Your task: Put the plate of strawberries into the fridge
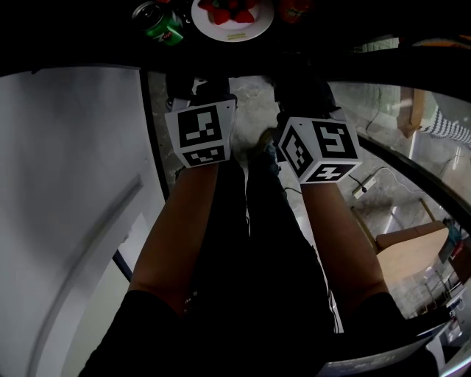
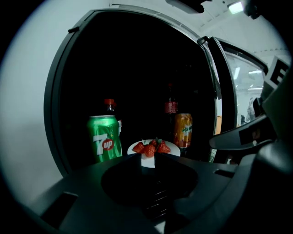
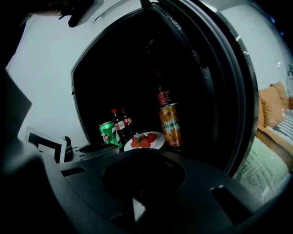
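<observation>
White plate [image 2: 135,147] of strawberries [image 2: 151,148] sits inside the fridge [image 2: 54,123], between green can [image 2: 105,138] and orange can [image 2: 183,130].
Left gripper [image 2: 147,158] and right gripper [image 3: 139,153] hang outside, jaws nearly together, empty; best to stay clear and swing the door [image 2: 220,84] shut gently.

I find all three views dim and underexposed. The fridge interior [image 2: 137,68] reads near black — only the plate of strawberries [image 2: 153,147] and the green can [image 2: 105,137] catch light from the front. A ceiling lamp [image 2: 236,6] glares at the left gripper view's top right. Fisheye distortion bends every edge, and the corners vignette to black.
</observation>
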